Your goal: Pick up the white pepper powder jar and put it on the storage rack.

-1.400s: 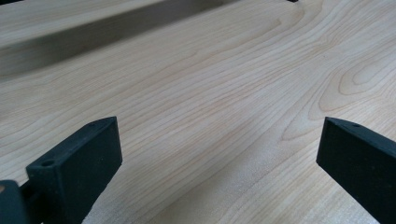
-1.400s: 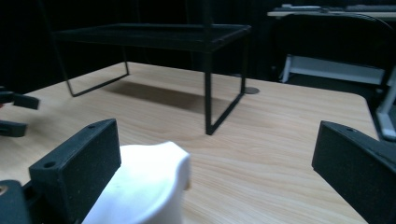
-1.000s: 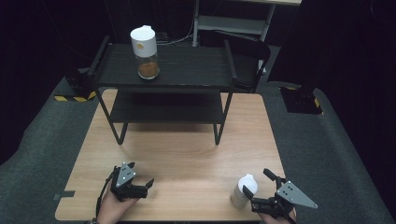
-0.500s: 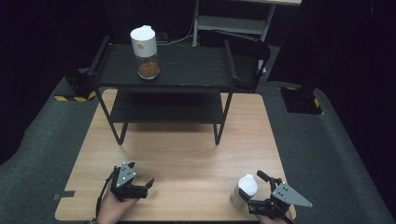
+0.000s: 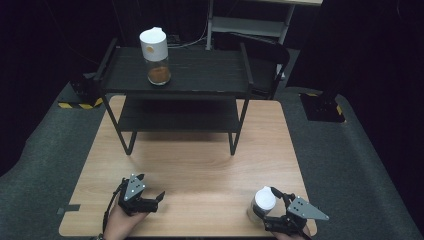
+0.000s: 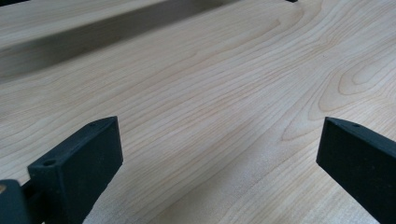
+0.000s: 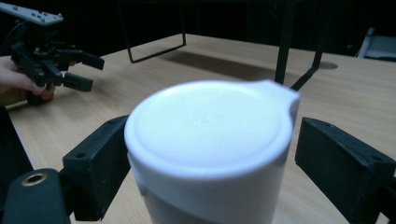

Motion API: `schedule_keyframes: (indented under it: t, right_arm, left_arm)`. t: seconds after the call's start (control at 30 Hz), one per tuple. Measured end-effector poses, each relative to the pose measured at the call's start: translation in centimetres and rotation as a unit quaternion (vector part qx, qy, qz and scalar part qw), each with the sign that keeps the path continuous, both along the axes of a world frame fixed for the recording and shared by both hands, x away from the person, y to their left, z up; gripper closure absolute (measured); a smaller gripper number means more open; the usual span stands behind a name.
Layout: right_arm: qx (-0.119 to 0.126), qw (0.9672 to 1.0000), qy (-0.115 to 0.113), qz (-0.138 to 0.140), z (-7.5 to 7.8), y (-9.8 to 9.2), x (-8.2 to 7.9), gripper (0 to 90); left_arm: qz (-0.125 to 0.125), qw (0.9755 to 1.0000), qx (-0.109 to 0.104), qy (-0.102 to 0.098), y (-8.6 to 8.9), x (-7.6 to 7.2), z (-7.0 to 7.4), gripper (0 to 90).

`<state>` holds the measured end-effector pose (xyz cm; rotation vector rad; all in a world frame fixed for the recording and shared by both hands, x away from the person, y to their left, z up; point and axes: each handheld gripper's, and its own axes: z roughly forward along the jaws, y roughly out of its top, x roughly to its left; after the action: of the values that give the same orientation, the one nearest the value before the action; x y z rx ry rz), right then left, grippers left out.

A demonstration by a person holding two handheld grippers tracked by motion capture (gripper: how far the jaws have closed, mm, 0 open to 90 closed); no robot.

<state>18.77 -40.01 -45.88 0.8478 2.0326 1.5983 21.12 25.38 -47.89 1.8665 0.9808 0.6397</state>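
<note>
Altogether two jars (image 5: 263, 203) (image 5: 155, 56), two tongs (image 5: 274, 210) (image 5: 147, 189)

No readable text, label, brand, number or sign appears on anything here.

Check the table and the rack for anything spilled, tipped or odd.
Nothing stands out. The jar with brown contents stands upright on the rack, and the white-lidded jar stands upright on the table between the jaws of the right tool, which have just been closing. No spill shows.
</note>
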Motion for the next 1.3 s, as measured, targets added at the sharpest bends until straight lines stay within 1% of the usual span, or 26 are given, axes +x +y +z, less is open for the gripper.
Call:
schedule_keyframes:
  t: [0.07, 0.13, 0.23, 0.3, 0.37, 0.4, 0.5, 0.57, 0.97, 1.17, 1.3]
  right_arm:
    - [-0.001, 1.0000, 0.003, 0.002, 0.0, 0.1, 0.1, 12.9]
    - [-0.001, 1.0000, 0.002, -0.002, -0.2, 0.3, -0.2, 13.3]
    - [-0.010, 0.9999, 0.005, -0.004, -0.2, 0.4, -0.3, 15.5]
    - [-0.010, 0.9999, 0.009, -0.006, -0.4, 0.4, -0.4, 17.7]
    - [-0.021, 0.9997, 0.009, -0.007, -0.5, 0.4, -0.4, 19.9]
    - [-0.025, 0.9996, 0.010, -0.005, -0.5, 0.5, -0.3, 21.9]
    - [-0.028, 0.9995, 0.014, 0.001, -0.7, 0.4, -0.1, 26.9]
    - [-0.032, 0.9994, 0.012, 0.004, -0.7, 0.5, -0.1, 28.7]
    - [-0.038, 0.9992, 0.001, -0.005, -0.7, 0.9, -0.5, 29.8]
    - [-0.036, 0.9993, 0.003, -0.009, -0.6, 1.1, -0.5, 30.0]
    - [-0.042, 0.9990, -0.002, -0.012, -0.5, 1.4, -0.5, 30.0]
  left_arm:
    - [0.000, 1.0000, -0.001, 0.001, 0.0, 0.0, 0.0, 0.6]
    - [0.000, 1.0000, -0.002, 0.000, 0.0, 0.0, 0.0, 0.6]
    - [-0.001, 1.0000, -0.003, 0.001, 0.1, 0.0, 0.0, 0.7]
    - [-0.001, 1.0000, -0.002, 0.002, 0.1, 0.1, 0.0, 0.7]
    - [-0.002, 1.0000, -0.002, 0.001, 0.1, 0.0, 0.0, 0.7]
    - [-0.001, 1.0000, -0.003, 0.002, 0.1, 0.1, 0.0, 0.7]
    - [-0.002, 1.0000, -0.003, 0.002, 0.1, 0.1, 0.0, 0.7]
    - [-0.002, 1.0000, -0.003, 0.002, 0.1, 0.1, 0.0, 0.7]
    - [-0.003, 1.0000, -0.002, 0.002, 0.1, 0.1, 0.0, 0.8]
    - [-0.005, 1.0000, -0.005, 0.001, 0.3, 0.1, 0.0, 0.8]
    - [-0.006, 1.0000, -0.005, -0.001, 0.3, 0.0, -0.1, 0.8]
